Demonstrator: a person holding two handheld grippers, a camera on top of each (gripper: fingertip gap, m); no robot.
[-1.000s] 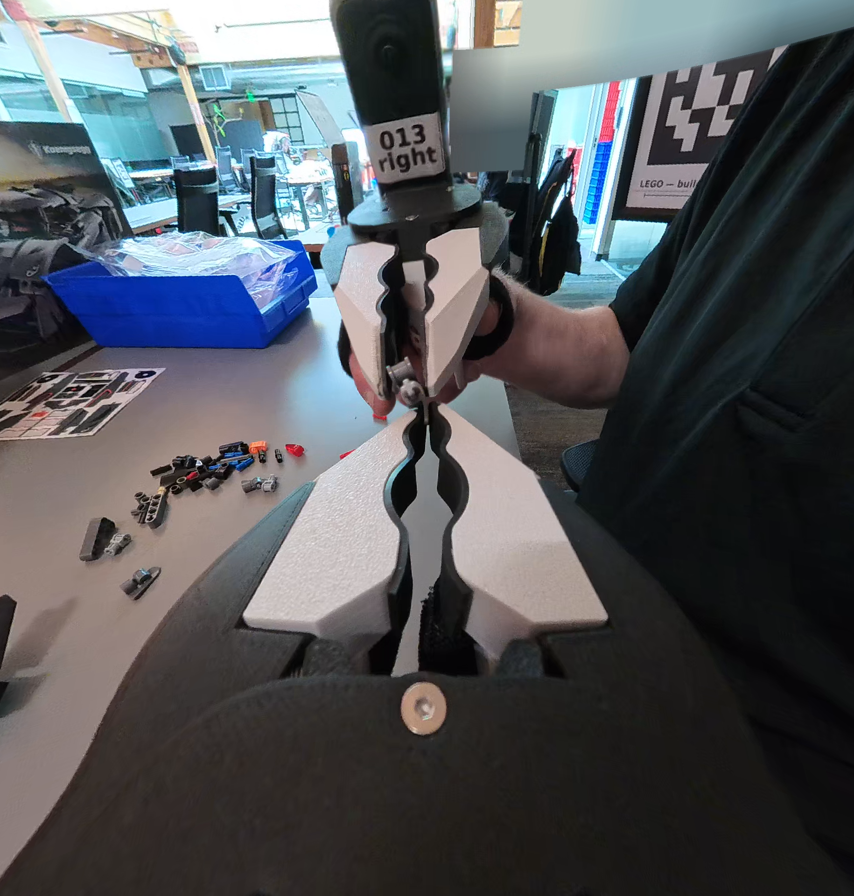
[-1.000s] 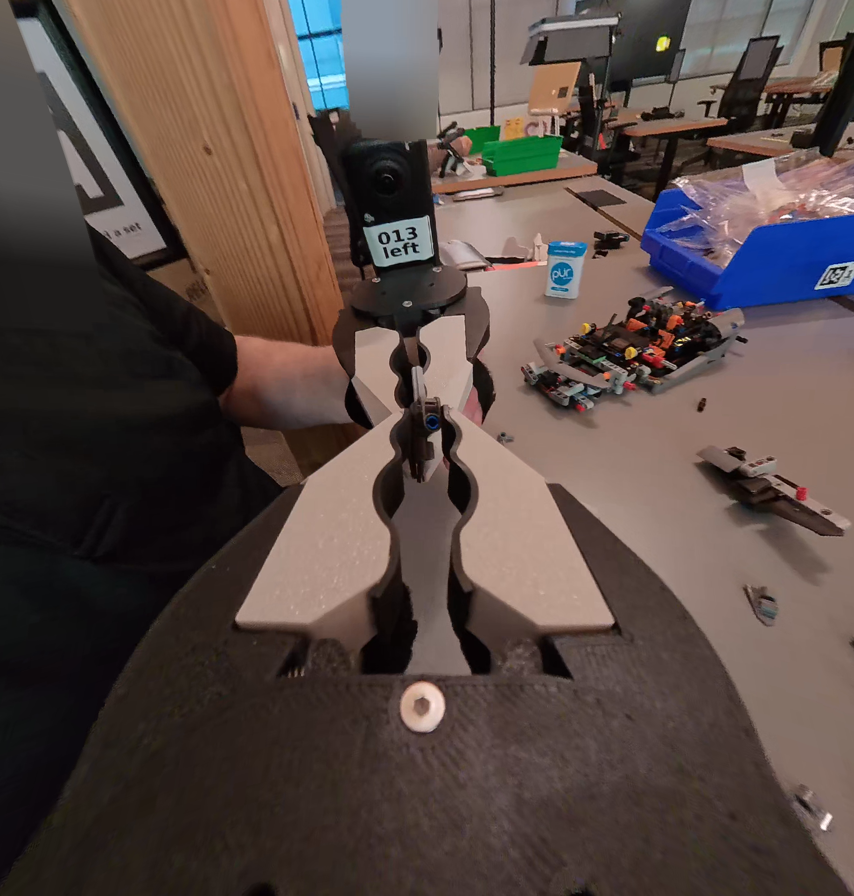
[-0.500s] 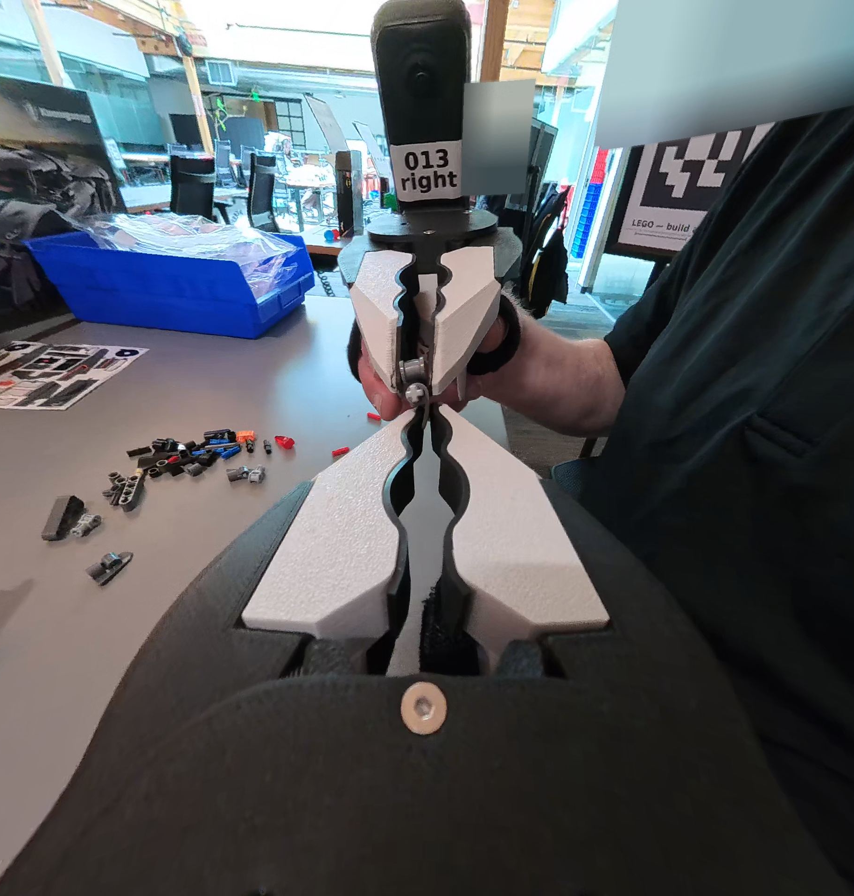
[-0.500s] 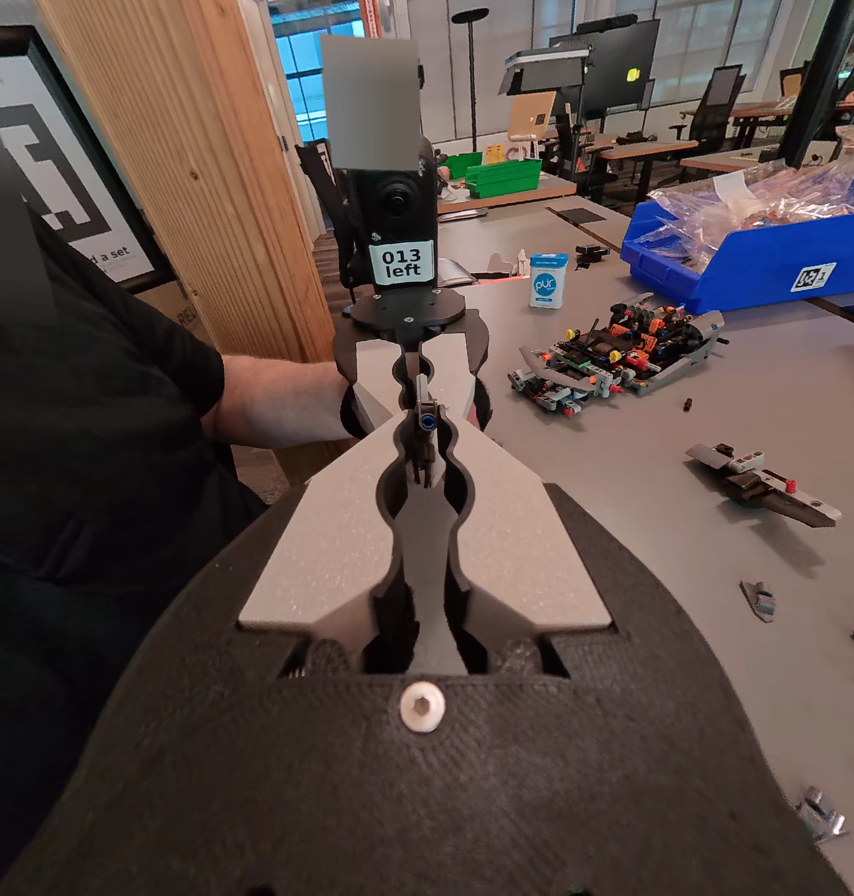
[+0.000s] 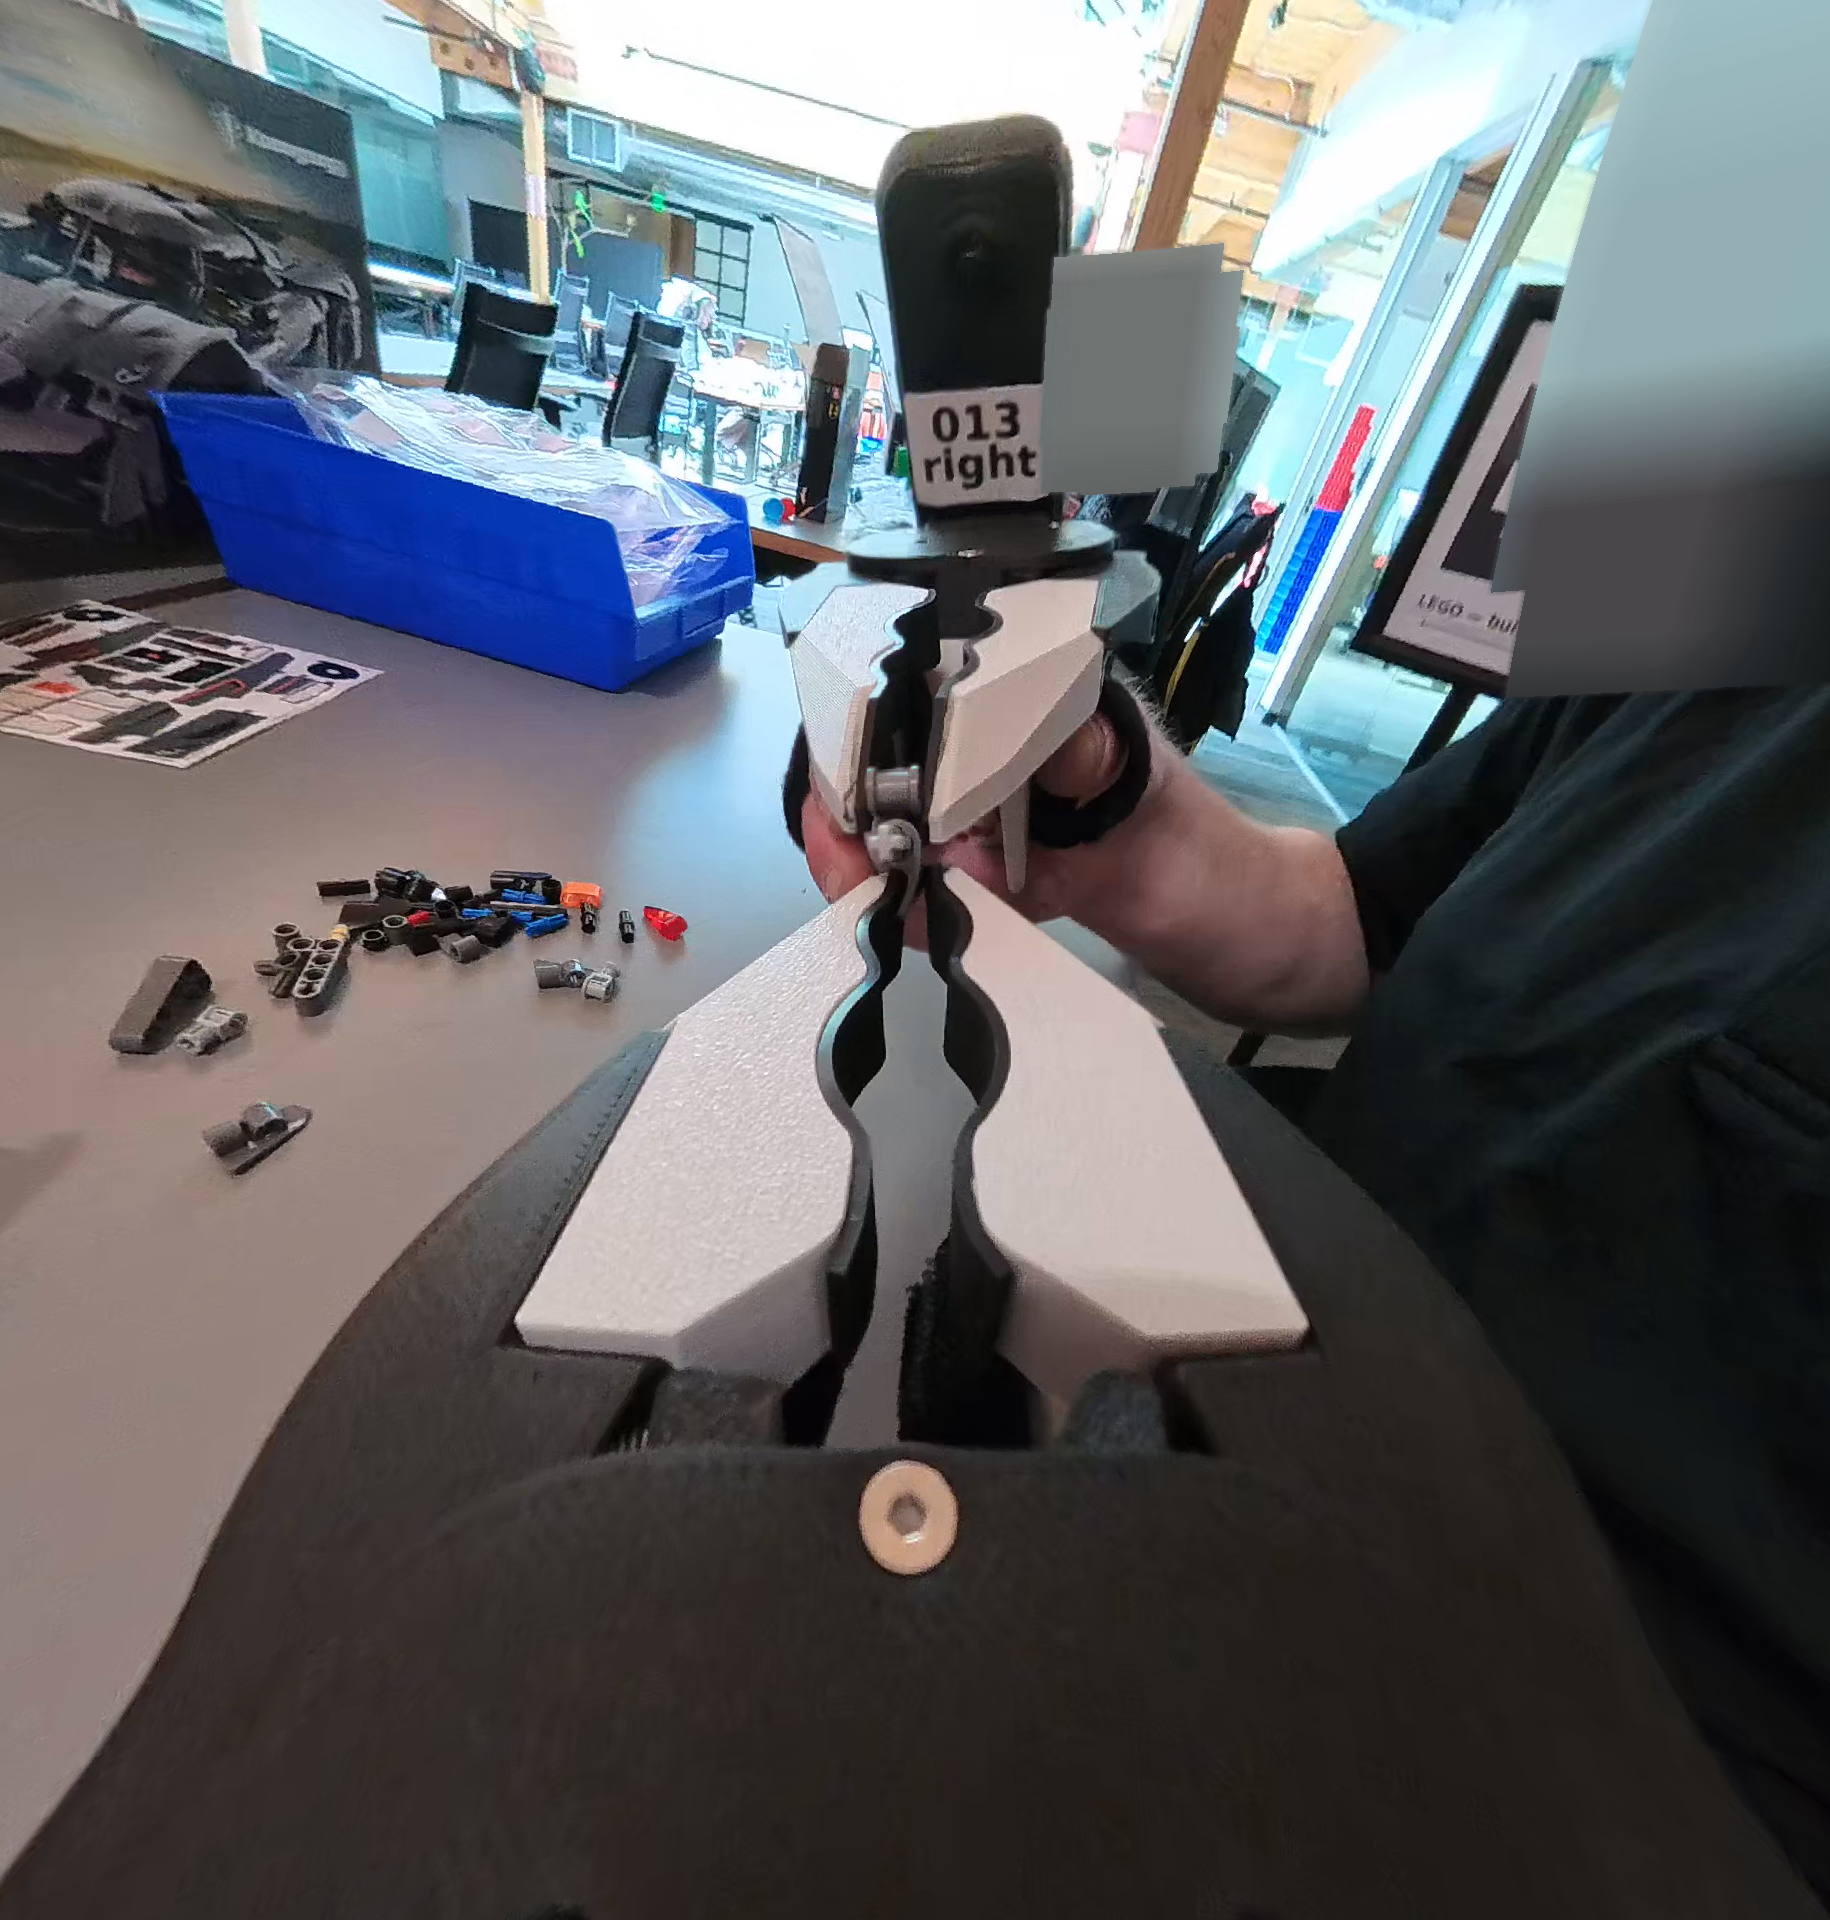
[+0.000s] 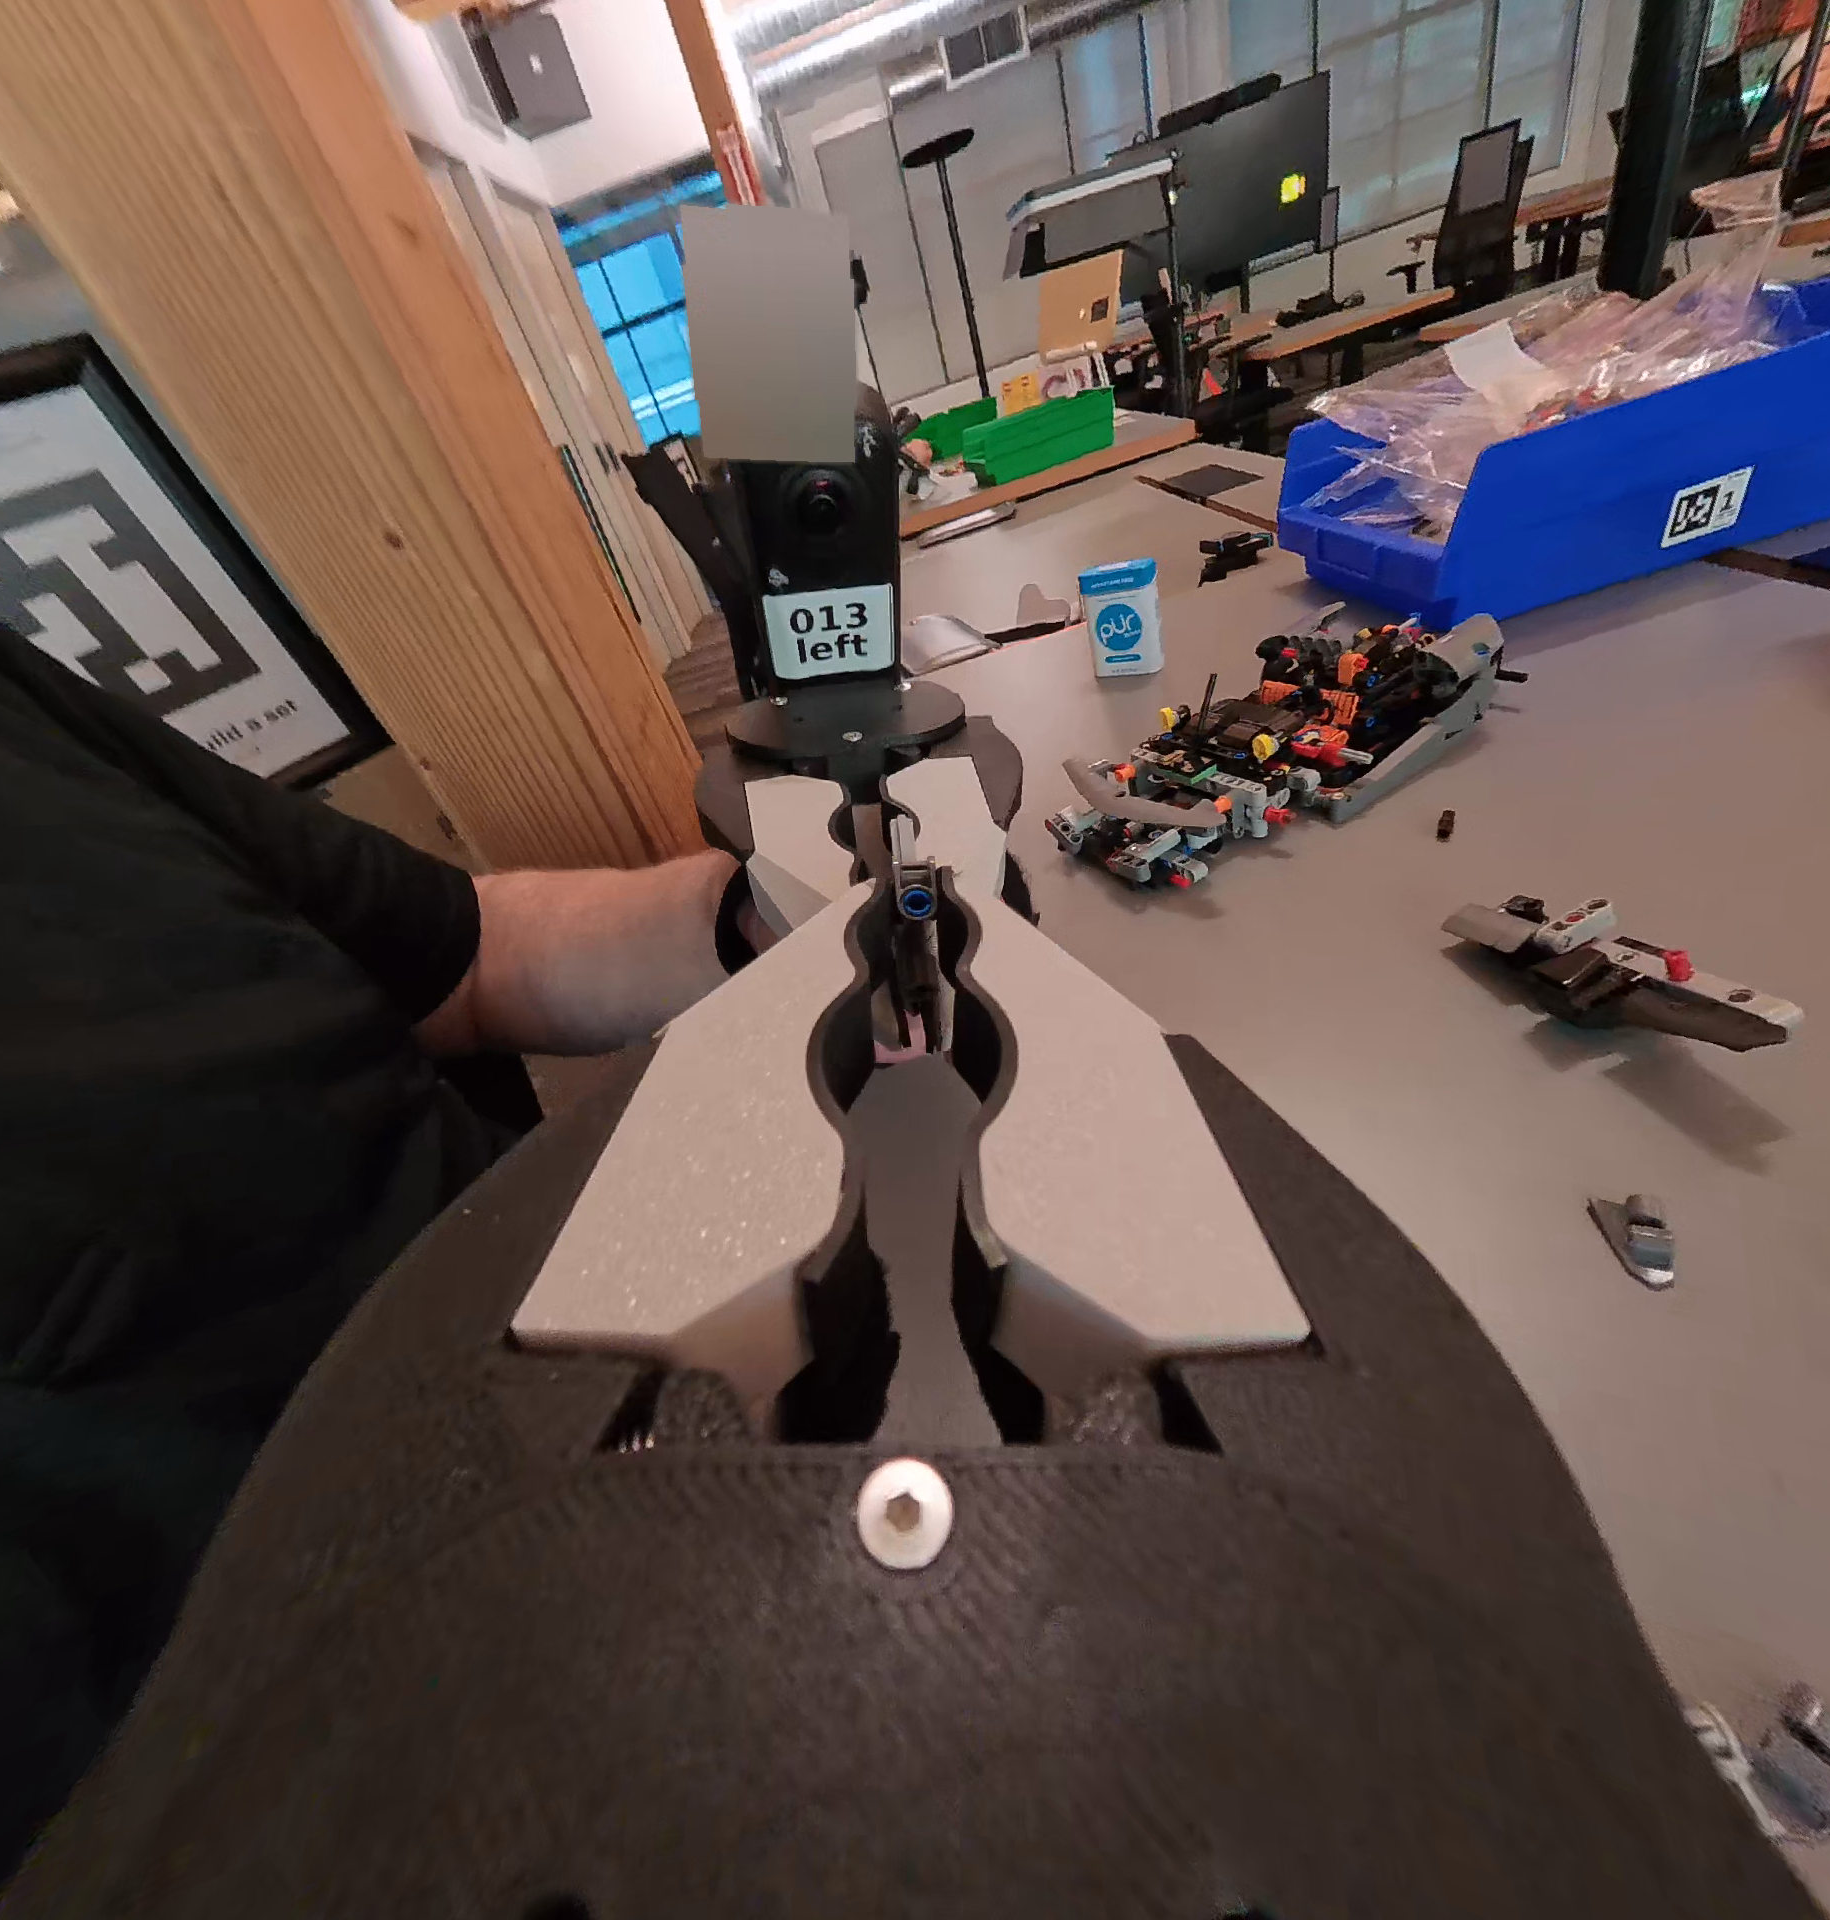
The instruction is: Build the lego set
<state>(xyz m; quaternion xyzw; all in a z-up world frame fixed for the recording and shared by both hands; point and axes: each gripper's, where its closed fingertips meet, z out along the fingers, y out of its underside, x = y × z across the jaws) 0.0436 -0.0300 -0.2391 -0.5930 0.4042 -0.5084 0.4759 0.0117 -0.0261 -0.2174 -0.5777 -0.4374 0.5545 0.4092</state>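
The left hand-held gripper (image 5: 916, 899) and right hand-held gripper (image 6: 916, 894) meet tip to tip, both pinching a small grey pinned piece (image 5: 893, 808); only the right view shows the knobbly half-built car (image 6: 1295, 743).

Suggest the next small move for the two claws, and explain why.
Probably press the claws together along their shared line. The left claw and right claw, both shut, meet tip to tip in the air; the grey connector touches the dark piece, seemingly not fully seated.
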